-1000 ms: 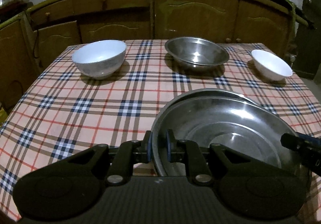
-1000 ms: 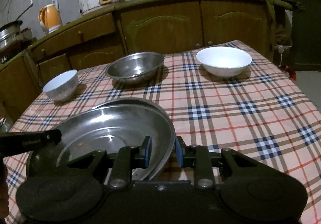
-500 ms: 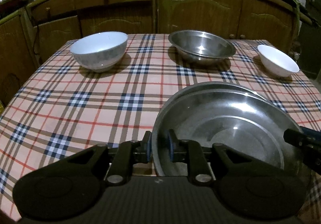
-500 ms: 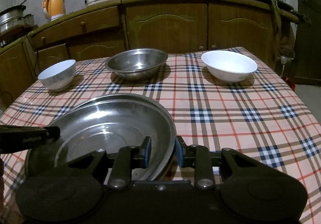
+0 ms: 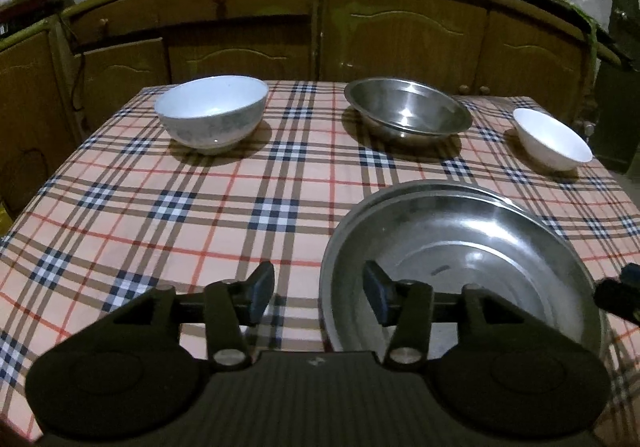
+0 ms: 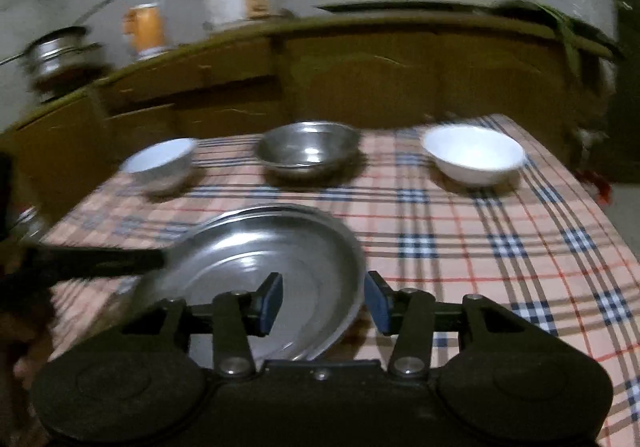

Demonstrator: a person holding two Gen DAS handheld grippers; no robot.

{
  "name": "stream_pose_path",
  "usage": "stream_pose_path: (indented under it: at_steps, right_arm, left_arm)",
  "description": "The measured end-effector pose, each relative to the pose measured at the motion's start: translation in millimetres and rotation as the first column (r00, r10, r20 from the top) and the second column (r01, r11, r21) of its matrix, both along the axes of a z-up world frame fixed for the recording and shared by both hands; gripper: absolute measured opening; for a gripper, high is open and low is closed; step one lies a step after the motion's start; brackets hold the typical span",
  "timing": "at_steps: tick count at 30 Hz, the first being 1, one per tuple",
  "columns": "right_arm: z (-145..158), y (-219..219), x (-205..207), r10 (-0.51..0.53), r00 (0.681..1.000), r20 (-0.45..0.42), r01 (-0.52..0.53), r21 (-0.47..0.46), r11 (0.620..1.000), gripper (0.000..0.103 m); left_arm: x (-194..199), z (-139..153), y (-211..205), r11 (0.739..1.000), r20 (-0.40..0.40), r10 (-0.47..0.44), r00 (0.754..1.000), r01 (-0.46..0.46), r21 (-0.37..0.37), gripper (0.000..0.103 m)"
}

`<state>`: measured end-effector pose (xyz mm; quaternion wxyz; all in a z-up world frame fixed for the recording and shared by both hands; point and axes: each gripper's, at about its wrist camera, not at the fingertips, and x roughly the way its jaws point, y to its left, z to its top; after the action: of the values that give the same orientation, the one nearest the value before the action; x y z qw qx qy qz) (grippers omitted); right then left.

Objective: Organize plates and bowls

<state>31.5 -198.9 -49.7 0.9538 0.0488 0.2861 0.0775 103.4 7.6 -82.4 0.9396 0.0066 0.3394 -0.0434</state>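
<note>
On the near part of the plaid-clothed table (image 5: 224, 215) lies the wide shallow steel plate (image 5: 460, 247), nested on a second steel plate whose rim (image 5: 400, 193) shows just behind its far edge. The left gripper (image 5: 318, 293) straddles the top plate's left rim: its jaws have just been opening and now stand apart, one blue pad inside the dish, the other outside over the cloth, neither pressing the metal. The right gripper (image 6: 324, 301) straddles the same plate's right rim, its jaws likewise just opened and clear of the rim, so the plate rests freely on the stack. The right wrist view is blurred.

Beyond the plate stack, three bowls stand in a row near the table's far edge, well apart from one another: a deep white ceramic bowl (image 5: 212, 115) to the far left, a round steel bowl (image 5: 408, 113) straight behind, and a smaller white bowl (image 5: 554, 145) to the far right, close to the right edge. A broad strip of bare cloth runs between the stack and this row, and more open cloth lies left of the stack. Brown wooden cabinets (image 5: 400, 39) stand behind the far edge.
</note>
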Motion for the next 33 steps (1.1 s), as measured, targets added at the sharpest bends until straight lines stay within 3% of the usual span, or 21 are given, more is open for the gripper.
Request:
stream_pose_path:
  at_steps: [2,7,14,16,21,23,26,30,33]
  right_arm:
    - [5.3,5.3,-14.3,0.078,0.997,0.010,-0.078,-0.010,0.997,0.056]
    - [4.1,20.4,-36.4,0.198,0.980,-0.004,-0.198,-0.038,0.979,0.056]
    - [-17.9,44.4,-31.4,0.226,0.973,-0.051,-0.232,-0.175,0.957,0.057]
    - [-25.3,45.2,-25.7,0.192,0.979,-0.063,-0.201,-0.202,0.959,0.058]
    - [-20.5,33.3,-23.9,0.186,0.982,-0.038,-0.189,-0.129,0.973,0.060]
    - [-17.3,25.3,-20.4,0.139,0.990,-0.027,-0.142,-0.114,0.983,0.069]
    - [-17.6,9.5,-8.7,0.039,0.999,-0.036,-0.041,-0.084,0.996,0.071]
    - [-23.2,-21.4,11.9,-0.099,0.992,-0.080,0.102,0.035,0.994,0.072]
    - [-31.5,-35.4,29.2,-0.131,0.983,-0.129,0.145,0.110,0.983,0.072]
  left_arm:
    - [-4.1,0.2,0.9,1.000,0.003,0.001,1.000,-0.001,0.002,0.058]
    - [-6.7,-0.4,1.8,1.000,-0.011,0.005,1.000,-0.005,-0.006,0.058]
    - [-10.0,-0.5,4.4,1.000,-0.019,0.010,1.000,-0.010,-0.014,0.059]
    - [-9.8,-2.0,4.0,1.000,-0.024,0.011,1.000,-0.012,-0.013,0.060]
    - [-8.5,-3.8,2.8,1.000,-0.028,0.007,1.000,-0.008,-0.014,0.064]
    - [-7.0,-4.9,2.4,1.000,-0.031,0.009,0.999,-0.010,-0.015,0.065]
    - [-3.6,-8.0,2.0,1.000,-0.044,0.007,0.999,-0.008,-0.020,0.070]
    - [3.2,-13.1,2.9,1.000,-0.064,0.009,0.998,-0.010,-0.018,0.076]
    - [12.2,-19.2,5.2,0.999,-0.099,0.018,0.995,-0.021,-0.028,0.077]
